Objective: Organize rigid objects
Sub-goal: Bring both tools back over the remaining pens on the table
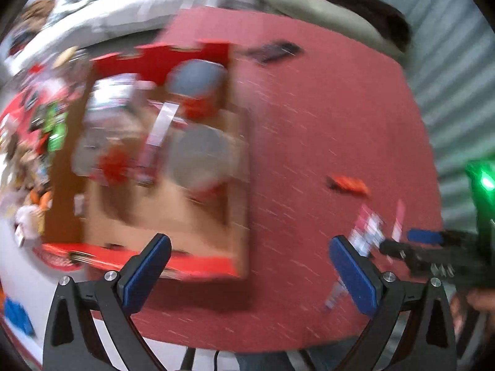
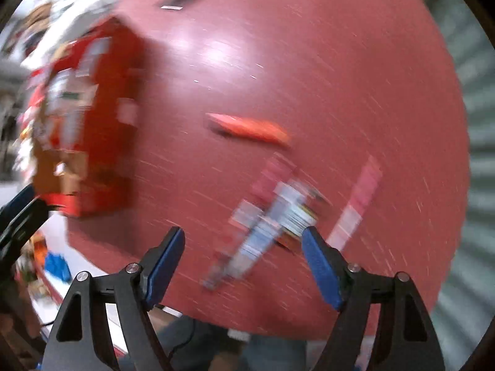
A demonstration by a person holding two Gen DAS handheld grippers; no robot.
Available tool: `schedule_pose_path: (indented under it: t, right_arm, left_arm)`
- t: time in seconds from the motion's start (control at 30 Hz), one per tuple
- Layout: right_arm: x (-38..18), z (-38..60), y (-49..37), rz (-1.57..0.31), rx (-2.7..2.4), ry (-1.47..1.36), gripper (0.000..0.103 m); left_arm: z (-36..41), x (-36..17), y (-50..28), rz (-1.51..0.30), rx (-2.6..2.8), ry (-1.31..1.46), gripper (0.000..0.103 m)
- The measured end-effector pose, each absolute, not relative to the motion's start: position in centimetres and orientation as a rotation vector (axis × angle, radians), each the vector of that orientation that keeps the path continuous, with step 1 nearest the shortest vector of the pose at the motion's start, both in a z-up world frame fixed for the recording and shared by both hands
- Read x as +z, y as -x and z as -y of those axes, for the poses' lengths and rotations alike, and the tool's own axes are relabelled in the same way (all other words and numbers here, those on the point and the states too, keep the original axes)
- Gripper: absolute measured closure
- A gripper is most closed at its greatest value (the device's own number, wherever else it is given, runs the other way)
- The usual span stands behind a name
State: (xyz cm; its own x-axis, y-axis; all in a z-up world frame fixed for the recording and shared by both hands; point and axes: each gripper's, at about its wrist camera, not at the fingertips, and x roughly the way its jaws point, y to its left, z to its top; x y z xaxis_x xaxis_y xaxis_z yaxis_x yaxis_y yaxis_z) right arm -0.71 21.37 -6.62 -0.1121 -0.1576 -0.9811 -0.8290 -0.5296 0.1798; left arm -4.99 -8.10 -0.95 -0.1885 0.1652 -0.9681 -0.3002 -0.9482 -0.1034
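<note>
Blue-padded right gripper [image 2: 243, 242] hangs wide and empty, just above the pale packet [image 2: 269, 225].
Packet's long axis slants from lower left to upper right; right hand is nearer. Left gripper [image 1: 249, 261] is wide, empty, by the cardboard box [image 1: 235, 241]. One packet, one orange piece [image 2: 247, 128], one pink strip [image 2: 360, 196].

1. An open box [image 1: 161, 167] stands on the left part of the counter [image 1: 309, 123]; several blurred items lie inside it.
2. A flat item [image 1: 273, 51] lies on the counter behind the box, to its right.
3. A small bar-shaped item [image 1: 348, 184] lies well right of the box.
4. A flat packet [image 2: 272, 216] lies just in front of that bar, between the fingers of my right gripper [image 2: 244, 262] in the right wrist view.
5. My left gripper [image 1: 250, 269] hangs over the box's near right corner.
6. Bedding [image 1: 123, 3] lies behind the counter.
</note>
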Motion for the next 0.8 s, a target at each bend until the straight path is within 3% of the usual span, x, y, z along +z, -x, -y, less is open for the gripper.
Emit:
schedule_pose_path:
  t: [0.27, 0.8]
  right_arm:
    - [-9.2, -21.7, -9.0, -1.273, 1.497, 1.579, 0.022]
    - [-8.9, -20.7, -12.6, -1.285, 1.585, 1.579, 0.022]
  left_arm:
    - [-0.9, -7.5, 1.5, -0.533, 2.059, 1.849, 0.0]
    - [-8.2, -12.2, 4.7, -0.579, 2.032, 1.818, 0.0]
